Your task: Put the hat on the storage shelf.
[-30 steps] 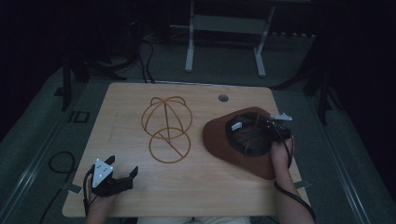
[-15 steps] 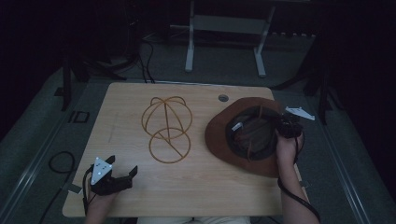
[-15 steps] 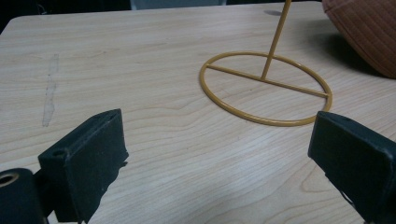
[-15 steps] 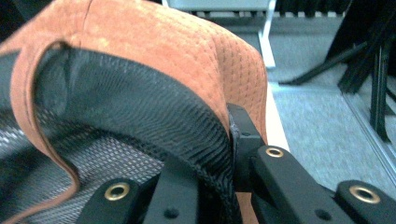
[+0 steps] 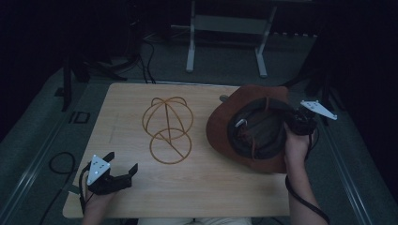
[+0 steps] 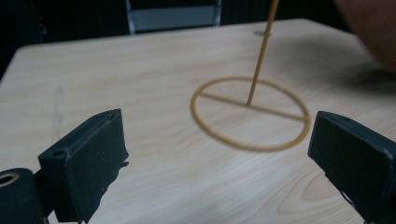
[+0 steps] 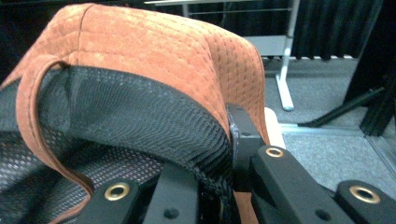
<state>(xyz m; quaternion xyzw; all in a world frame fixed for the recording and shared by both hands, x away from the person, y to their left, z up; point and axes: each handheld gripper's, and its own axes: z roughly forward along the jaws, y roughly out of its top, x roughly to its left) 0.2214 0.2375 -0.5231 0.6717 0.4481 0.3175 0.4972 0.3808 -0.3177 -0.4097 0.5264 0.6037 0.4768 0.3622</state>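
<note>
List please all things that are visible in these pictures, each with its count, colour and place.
hat: one, rust-brown suede with black mesh lining, lifted over the table's right side, opening toward the high camera
wire hat stand: one, golden, ring base on the table centre
table: one, light wood, in the middle
metal frame: one, grey, on the floor beyond the table
left tool: one, black, open, near the table's front left corner
right tool: one, black, shut on the hat's edge
</note>
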